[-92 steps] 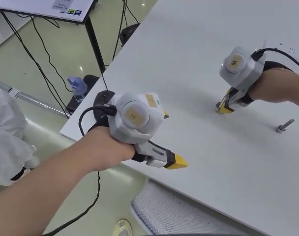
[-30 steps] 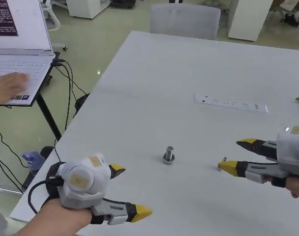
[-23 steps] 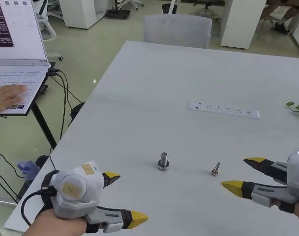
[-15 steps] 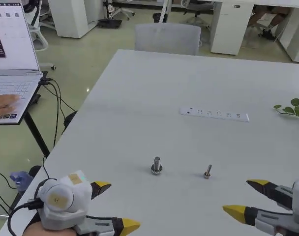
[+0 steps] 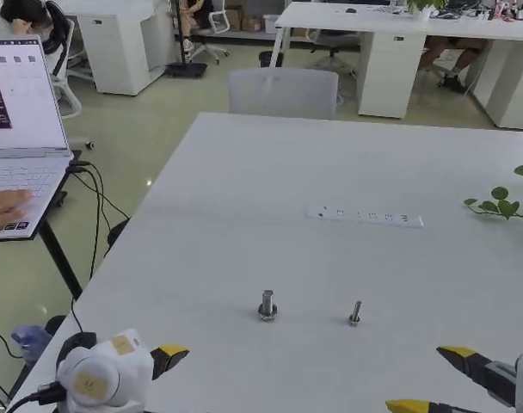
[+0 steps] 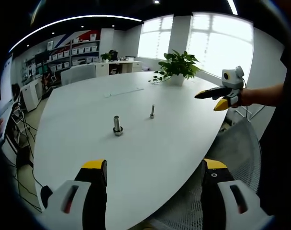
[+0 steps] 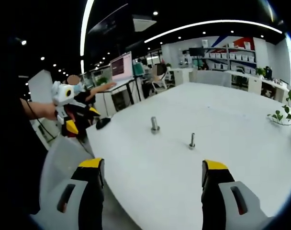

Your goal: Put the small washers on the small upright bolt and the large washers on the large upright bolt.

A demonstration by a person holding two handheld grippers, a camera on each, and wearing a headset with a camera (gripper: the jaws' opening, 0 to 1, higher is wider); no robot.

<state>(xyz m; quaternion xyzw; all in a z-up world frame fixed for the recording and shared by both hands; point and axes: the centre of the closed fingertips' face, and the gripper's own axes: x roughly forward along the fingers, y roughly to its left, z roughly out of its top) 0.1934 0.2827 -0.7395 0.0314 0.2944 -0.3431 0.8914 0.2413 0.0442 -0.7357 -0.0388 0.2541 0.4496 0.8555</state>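
Observation:
Two steel bolts stand upright on the white table (image 5: pixel 244 189): the large bolt (image 5: pixel 267 306) to the left and the small bolt (image 5: pixel 354 313) about a hand's width to its right. My left gripper (image 6: pixel 154 165) is open and holds nothing, back at the near left edge, with one yellow fingertip (image 5: pixel 169 354) in the head view. My right gripper (image 5: pixel 432 379) is open and bare at the near right. The left gripper view has the large bolt (image 6: pixel 117 126) and small bolt (image 6: pixel 152 111). From the right gripper view, the large bolt (image 7: pixel 155 124) and small bolt (image 7: pixel 192 141) lie well ahead.
A white power strip (image 5: pixel 365 216) lies beyond the bolts. Plant leaves (image 5: pixel 502 202) reach in at the right edge. A grey chair (image 5: pixel 283 92) stands at the far end. To the left, a hand (image 5: pixel 5 209) rests on an open laptop (image 5: pixel 16 112) on a side stand.
The head camera has swung up and level. The right gripper has left the table near the large bolt. Both grippers have drawn back, open, toward the near edge; the bolts stay put.

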